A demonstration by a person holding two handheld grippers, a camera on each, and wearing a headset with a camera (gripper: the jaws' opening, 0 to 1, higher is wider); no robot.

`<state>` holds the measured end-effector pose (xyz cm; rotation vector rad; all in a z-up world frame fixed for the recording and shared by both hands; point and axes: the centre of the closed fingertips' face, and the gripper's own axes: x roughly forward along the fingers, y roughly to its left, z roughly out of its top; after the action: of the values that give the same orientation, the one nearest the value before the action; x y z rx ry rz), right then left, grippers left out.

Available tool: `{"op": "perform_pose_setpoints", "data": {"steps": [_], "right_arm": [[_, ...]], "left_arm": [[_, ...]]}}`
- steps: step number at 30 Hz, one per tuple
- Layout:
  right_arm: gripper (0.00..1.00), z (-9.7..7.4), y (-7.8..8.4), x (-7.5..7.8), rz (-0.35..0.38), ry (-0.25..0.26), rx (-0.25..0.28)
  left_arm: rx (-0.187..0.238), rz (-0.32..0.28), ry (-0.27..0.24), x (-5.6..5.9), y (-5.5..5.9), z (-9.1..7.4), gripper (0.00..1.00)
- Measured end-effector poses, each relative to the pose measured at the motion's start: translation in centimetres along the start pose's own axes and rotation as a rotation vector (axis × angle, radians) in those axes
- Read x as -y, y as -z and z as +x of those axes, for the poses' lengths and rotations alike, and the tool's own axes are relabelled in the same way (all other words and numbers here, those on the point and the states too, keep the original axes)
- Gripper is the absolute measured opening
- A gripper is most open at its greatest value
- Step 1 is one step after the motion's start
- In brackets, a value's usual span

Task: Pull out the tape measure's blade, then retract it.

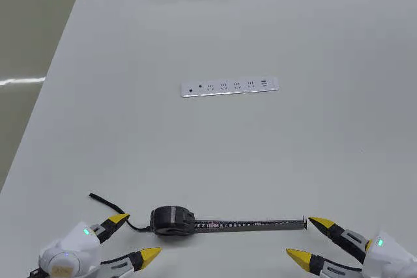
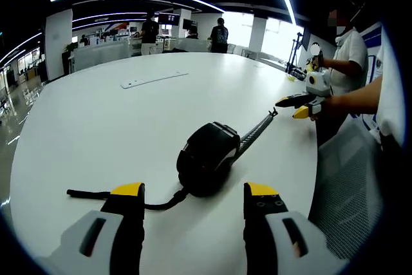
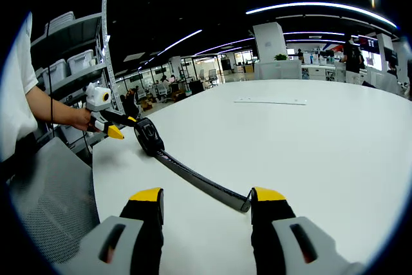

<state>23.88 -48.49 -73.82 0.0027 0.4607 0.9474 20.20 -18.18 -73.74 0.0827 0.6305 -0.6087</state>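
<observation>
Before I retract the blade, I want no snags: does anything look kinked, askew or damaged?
Nothing stands out. The black round-cased tape measure rests on the white table. Its dark blade runs straight toward the open right gripper, unkinked. The black strap trails loosely beside the open left gripper.

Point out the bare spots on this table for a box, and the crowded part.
Bare table lies between the power strip and the tape measure, across the full width. More lies beyond the strip to the far edge. The near edge is crowded: tape measure, its drawn-out blade and strap, with the left gripper and right gripper at either end.
</observation>
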Motion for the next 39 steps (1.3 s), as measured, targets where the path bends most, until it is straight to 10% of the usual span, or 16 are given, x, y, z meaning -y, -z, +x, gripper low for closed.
{"op": "perform_pose_setpoints", "data": {"steps": [39], "right_arm": [[0.61,-2.1,-0.2,-2.2,-0.014,0.087,0.046]], "left_arm": [[0.102,-0.111,-0.115,1.1,1.4,-3.5,0.65]]}}
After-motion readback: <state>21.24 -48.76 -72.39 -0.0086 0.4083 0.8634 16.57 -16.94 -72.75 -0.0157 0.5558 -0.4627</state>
